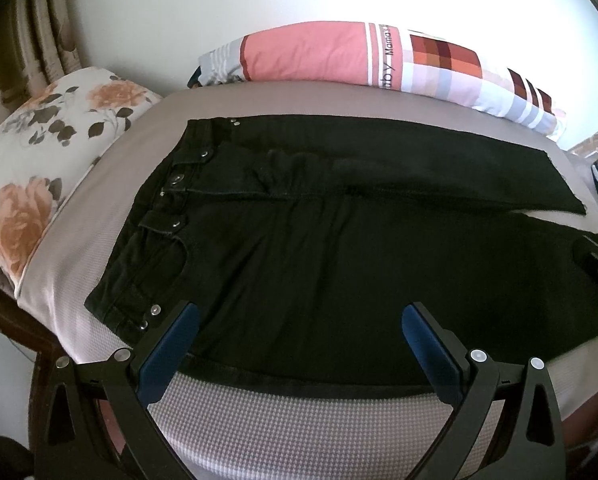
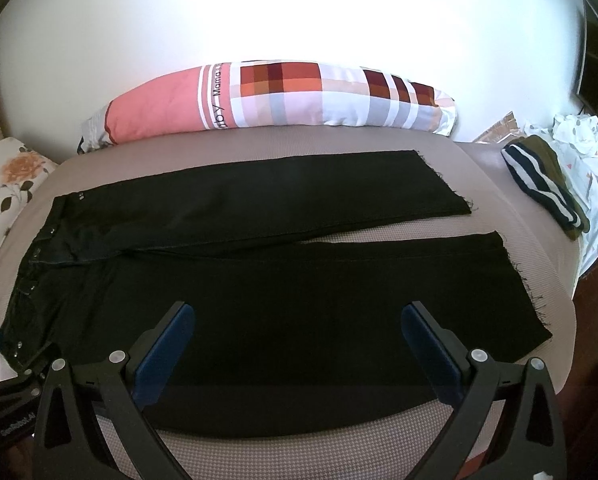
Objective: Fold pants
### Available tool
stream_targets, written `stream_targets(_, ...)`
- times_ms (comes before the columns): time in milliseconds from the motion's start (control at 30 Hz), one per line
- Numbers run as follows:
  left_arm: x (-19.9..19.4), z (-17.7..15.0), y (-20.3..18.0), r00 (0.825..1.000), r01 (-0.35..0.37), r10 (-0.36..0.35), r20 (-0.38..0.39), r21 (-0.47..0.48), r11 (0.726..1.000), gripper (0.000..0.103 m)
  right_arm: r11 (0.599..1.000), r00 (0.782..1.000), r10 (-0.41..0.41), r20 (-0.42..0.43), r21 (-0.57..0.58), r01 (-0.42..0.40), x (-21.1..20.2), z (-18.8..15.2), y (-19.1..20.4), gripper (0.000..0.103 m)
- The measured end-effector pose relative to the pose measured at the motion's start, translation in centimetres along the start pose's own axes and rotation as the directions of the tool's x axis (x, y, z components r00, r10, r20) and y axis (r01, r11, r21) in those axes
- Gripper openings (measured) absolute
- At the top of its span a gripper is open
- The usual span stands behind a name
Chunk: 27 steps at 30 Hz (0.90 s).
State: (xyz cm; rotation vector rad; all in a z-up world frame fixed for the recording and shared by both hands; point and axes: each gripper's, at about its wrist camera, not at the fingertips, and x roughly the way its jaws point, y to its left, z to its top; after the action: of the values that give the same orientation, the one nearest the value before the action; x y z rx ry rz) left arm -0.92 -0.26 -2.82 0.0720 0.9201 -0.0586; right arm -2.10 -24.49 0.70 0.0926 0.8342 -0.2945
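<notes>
Black denim pants (image 1: 319, 248) lie flat on the bed (image 1: 283, 420); the left tool (image 1: 299, 316), spread wide and empty, hovers by the waistband. In the right view, the right tool (image 2: 299, 316) gapes over the near leg. Heavy, limp cloth; pinch the hem and waistband edges.

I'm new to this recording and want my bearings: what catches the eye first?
Black pants lie spread flat across the bed, waistband left, legs slightly apart. Behind them a pink-and-checked pillow lines the wall. Both grippers, left and right, hover over the near leg, jaws wide open.
</notes>
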Motion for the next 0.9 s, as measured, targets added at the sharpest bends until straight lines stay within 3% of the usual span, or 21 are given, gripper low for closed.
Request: stream_targets(900,0.17,-0.23,-0.14,1.000,-0.003,0.003,0.009,0.014,1.000,0.101,1.000,1.000,0.014,0.003,0.006,-0.014,-0.06,0.49,0.15,0.103)
